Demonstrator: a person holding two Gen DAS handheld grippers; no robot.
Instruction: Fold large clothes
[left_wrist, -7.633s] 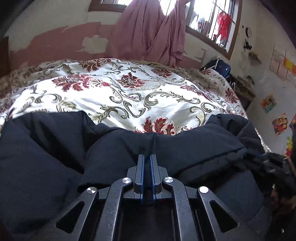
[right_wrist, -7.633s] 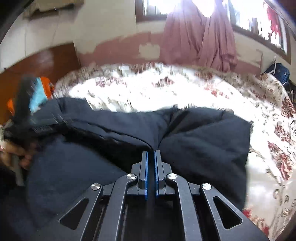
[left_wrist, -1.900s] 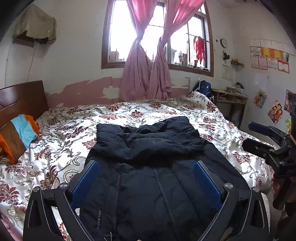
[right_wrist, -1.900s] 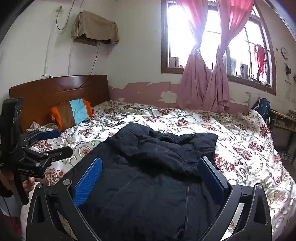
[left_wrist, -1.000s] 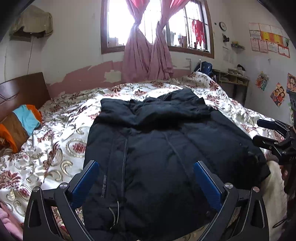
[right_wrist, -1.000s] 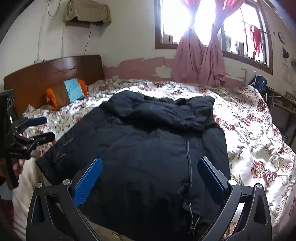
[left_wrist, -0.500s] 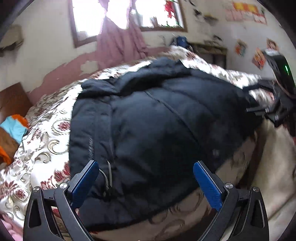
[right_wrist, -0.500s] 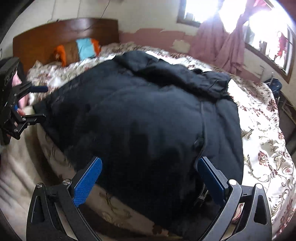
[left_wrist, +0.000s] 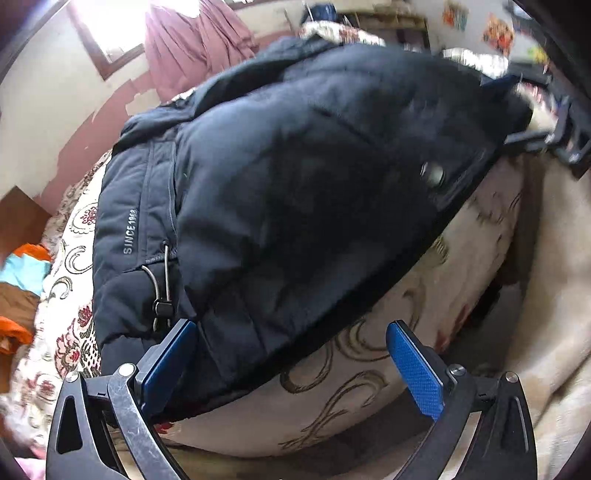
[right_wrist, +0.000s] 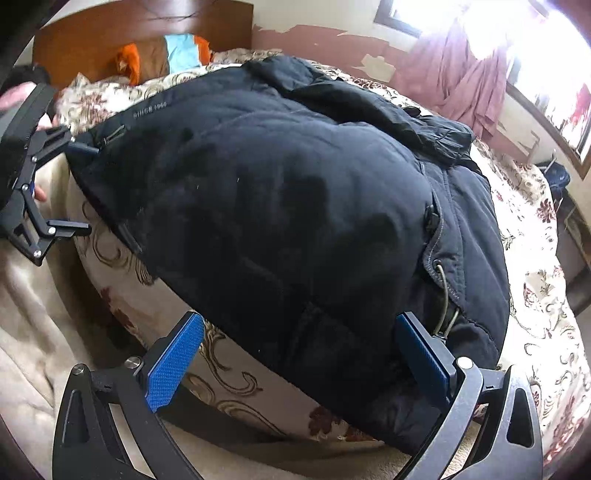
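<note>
I bring both grippers low to the jacket (left_wrist: 295, 177) hem at the bed (left_wrist: 369, 387) edge; left gripper (left_wrist: 291, 365) and right gripper (right_wrist: 295, 354) fingers apart, ready to pinch each corner.

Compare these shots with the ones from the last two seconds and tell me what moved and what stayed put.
Both grippers dropped from a raised view over the bed to the near hem of the dark jacket. The left gripper now straddles the hem's left corner, the right gripper its right corner, jaws open on both, nothing gripped. The jacket stayed spread on the floral bedspread, and the orange and blue pillow stayed by the headboard.
</note>
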